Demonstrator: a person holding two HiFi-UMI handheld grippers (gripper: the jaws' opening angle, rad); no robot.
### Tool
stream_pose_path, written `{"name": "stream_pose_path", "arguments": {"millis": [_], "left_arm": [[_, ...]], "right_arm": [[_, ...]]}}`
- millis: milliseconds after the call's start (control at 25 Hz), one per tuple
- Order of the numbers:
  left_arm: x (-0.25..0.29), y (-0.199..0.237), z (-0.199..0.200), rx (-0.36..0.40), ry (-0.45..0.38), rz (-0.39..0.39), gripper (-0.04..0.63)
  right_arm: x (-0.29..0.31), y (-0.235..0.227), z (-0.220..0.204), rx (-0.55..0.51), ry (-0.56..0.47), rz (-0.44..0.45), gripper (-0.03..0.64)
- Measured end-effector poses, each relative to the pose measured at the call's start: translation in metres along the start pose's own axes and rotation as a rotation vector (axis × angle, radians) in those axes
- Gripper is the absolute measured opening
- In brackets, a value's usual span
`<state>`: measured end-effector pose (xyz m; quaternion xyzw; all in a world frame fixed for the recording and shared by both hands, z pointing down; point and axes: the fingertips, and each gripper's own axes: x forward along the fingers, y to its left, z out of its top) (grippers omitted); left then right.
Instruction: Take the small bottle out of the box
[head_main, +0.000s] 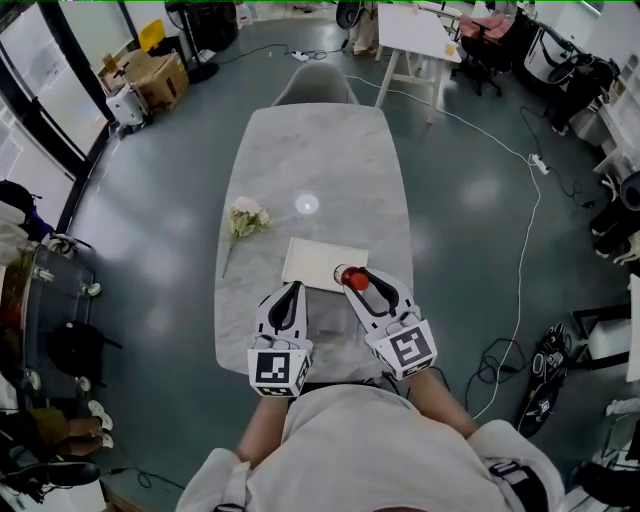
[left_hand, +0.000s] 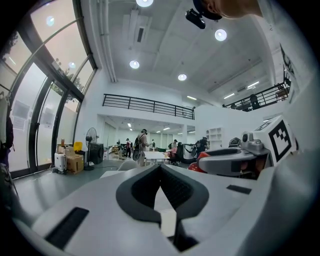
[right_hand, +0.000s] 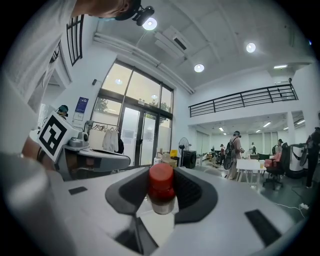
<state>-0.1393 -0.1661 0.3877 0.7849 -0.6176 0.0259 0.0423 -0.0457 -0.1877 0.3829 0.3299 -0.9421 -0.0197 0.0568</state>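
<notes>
Clearly, the small bottle (right_hand: 161, 197) sits between the pads of the right hand-held gripper (right_hand: 161, 186), which are clamped on it. The jaws hold it upright at its red cap and upper body, with the paler base hanging below. In the head view it is at about 5 o'clock of the flat white box (head_main: 315, 262), over that corner. I cannot tell whether it is lifted fully clear of the rim.

The left hand-held gripper (left_hand: 161, 167) has its jaws together with nothing in them, and waits at 7 o'clock of the box. A small bunch of flowers (head_main: 246, 218) lies at the box's 10 o'clock on the marble counter (head_main: 310, 150).

The bottle looks small, light and rigid. Its lower body seems smooth, so it could slip or swing if held by the cap alone. A hold lower down, across the widest part of the body, would likely be steadier. If it is glass, it probably should not be squeezed hard or knocked on the counter.
</notes>
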Motion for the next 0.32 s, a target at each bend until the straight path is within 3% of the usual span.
{"name": "stream_pose_path", "arguments": {"millis": [320], "left_arm": [[-0.0099, -0.0007, -0.0084, -0.01, 0.021, 0.001, 0.023]], "right_arm": [[-0.0041, 0.011, -0.0084, 0.021, 0.026, 0.014, 0.155]]}}
